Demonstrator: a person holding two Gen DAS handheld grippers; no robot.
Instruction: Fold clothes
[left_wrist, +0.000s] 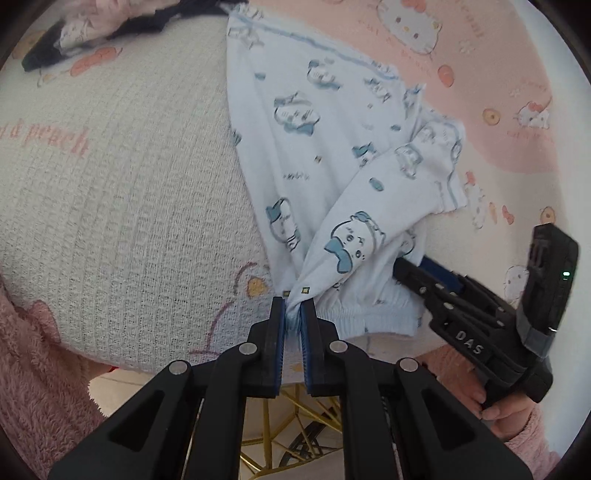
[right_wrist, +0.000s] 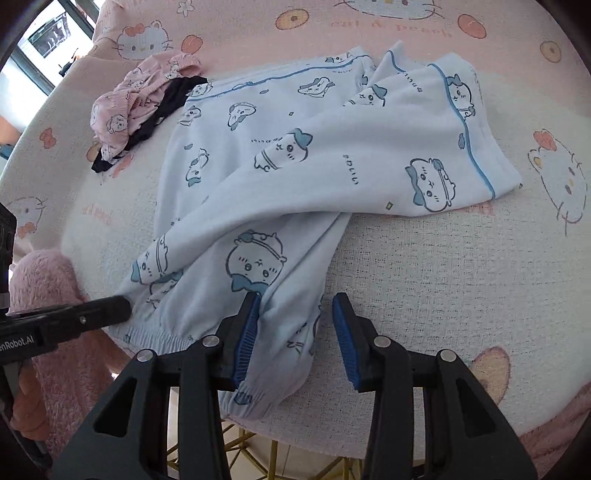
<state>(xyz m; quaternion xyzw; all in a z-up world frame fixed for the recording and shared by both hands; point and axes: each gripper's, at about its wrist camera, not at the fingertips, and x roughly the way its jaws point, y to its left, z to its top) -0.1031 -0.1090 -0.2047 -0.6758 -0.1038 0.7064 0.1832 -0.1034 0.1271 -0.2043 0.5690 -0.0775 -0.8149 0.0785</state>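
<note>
The light blue pyjama trousers (right_wrist: 295, 162) with a cartoon print lay spread on the bench (right_wrist: 443, 277), which was covered by a pink and cream cat-print cloth (left_wrist: 110, 184). The left gripper (left_wrist: 293, 314) had its jaws pinched narrow on a bunched bit of the trousers at the near edge, the fabric fanning out ahead of them. The right gripper (right_wrist: 295, 332) stood with its jaws wide apart at the elastic cuff end of one trouser leg; the cuff lay between them, against the left pad and clear of the right one. In the right wrist view the left gripper reached in from the left, its tip at the other cuff. One leg lay folded across the other, ahead of the right jaws. A crumpled pink garment (right_wrist: 125, 107) and a dark garment (right_wrist: 155, 114) sat together far ahead and to the left of the right jaws, touching the trousers' far edge. A fuzzy pink sleeve (left_wrist: 40, 369) showed to the left.
</note>
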